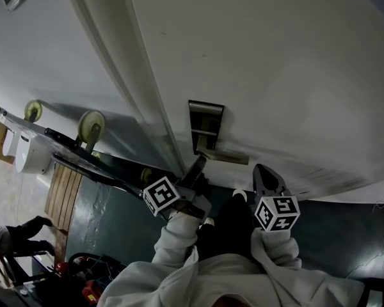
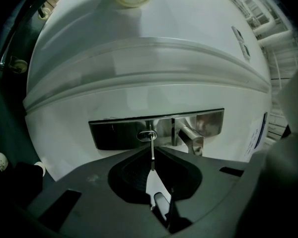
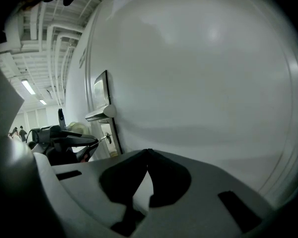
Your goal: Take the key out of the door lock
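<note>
Fingers point(image 2: 120, 155) pinching key point(image 2: 152, 143), left gripper point(image 2: 152, 149) level

The door handle point(image 2: 191, 139) juts out just beside the key point(image 2: 153, 152), crowding that side; the other side lies open.

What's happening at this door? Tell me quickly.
A person works with handheld tongs in each hand. The left tongs are shut on the key, which is in the lock of the door, not yet pulled out. The right tongs are shut and empty, facing bare door.
</note>
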`<move>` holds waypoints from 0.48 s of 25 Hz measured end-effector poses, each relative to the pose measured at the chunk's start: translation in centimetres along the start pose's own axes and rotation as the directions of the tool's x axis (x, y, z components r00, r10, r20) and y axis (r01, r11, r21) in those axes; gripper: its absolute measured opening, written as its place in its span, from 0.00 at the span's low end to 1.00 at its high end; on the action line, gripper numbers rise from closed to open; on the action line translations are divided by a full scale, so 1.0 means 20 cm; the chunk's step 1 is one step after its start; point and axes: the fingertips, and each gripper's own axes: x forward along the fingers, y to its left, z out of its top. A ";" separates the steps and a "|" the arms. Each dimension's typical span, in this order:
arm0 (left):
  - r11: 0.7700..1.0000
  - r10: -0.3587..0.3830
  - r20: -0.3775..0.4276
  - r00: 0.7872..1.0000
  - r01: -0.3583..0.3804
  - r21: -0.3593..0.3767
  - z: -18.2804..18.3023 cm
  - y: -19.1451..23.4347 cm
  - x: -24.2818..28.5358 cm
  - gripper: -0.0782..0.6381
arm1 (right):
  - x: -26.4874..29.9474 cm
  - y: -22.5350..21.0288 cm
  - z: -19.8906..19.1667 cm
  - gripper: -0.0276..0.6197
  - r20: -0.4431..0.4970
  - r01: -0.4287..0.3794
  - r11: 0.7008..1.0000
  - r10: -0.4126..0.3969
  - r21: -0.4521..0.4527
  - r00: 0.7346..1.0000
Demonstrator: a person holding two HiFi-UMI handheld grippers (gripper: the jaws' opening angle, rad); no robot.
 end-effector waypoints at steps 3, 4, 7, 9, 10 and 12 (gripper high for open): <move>1.000 0.022 -0.003 1.000 -0.022 0.010 -0.01 0.04 -0.04 0.15 | 0.00 0.00 -0.01 0.12 0.000 -0.003 1.000 0.003 0.002 1.000; 1.000 0.020 -0.002 1.000 -0.020 0.009 -0.01 0.03 -0.04 0.15 | 0.00 0.01 -0.01 0.12 0.000 -0.006 1.000 0.006 0.003 1.000; 1.000 -0.017 0.001 1.000 0.017 -0.002 -0.03 -0.01 -0.04 0.15 | -0.01 0.03 -0.02 0.12 0.000 -0.016 1.000 0.016 0.002 1.000; 1.000 -0.016 0.002 1.000 0.016 0.001 -0.03 -0.01 -0.05 0.15 | -0.02 0.04 -0.02 0.12 0.001 -0.022 1.000 0.022 -0.001 1.000; 1.000 -0.014 0.003 1.000 0.014 0.001 -0.03 0.00 -0.06 0.15 | -0.02 0.04 -0.03 0.12 0.002 -0.023 1.000 0.023 -0.002 1.000; 1.000 -0.013 0.002 1.000 0.013 -0.001 -0.04 0.00 -0.07 0.15 | -0.03 0.04 -0.03 0.12 0.006 -0.024 1.000 0.024 -0.001 1.000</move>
